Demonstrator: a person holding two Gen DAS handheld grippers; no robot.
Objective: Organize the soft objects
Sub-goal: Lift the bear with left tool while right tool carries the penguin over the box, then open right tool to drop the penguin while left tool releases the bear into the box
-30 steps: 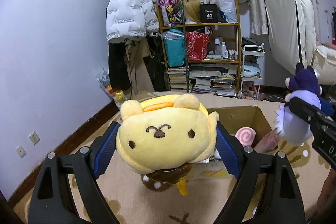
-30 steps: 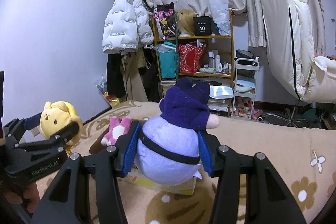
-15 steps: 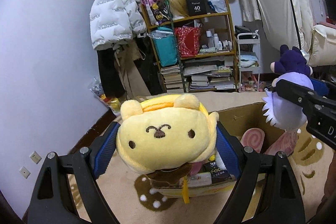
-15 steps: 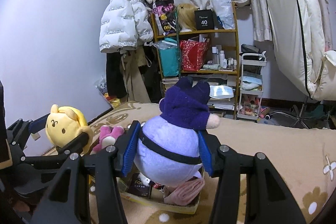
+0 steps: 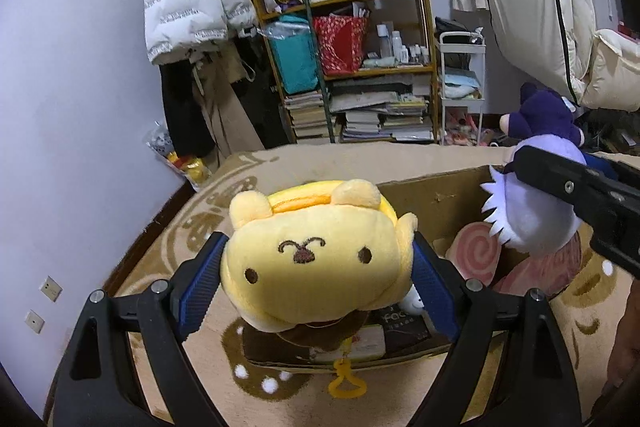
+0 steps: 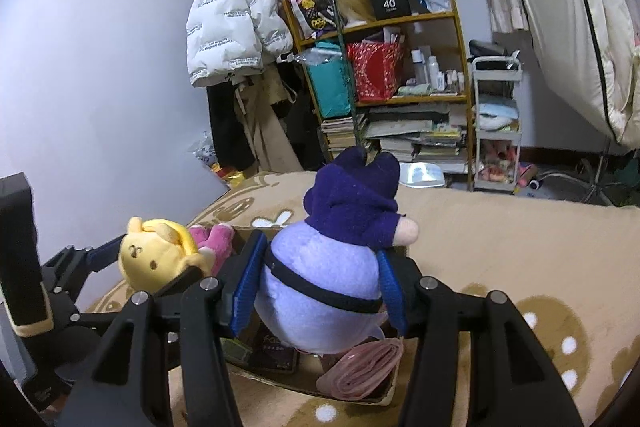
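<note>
Left gripper [image 5: 316, 281] clenched on yellow bear plush [image 5: 316, 259], right gripper [image 6: 320, 291] on purple-hooded lilac plush [image 6: 328, 287]; both hide most of the open cardboard box [image 5: 436, 199] contents.

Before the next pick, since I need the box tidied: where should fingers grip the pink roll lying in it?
Grip the pink roll across its middle, coming from above. It lies flat in the box corner with its long sides exposed, under the purple plush, which must clear first.

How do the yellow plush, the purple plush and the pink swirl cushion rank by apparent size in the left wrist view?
1. yellow plush, though nearest the camera
2. purple plush
3. pink swirl cushion, partly hidden
</note>
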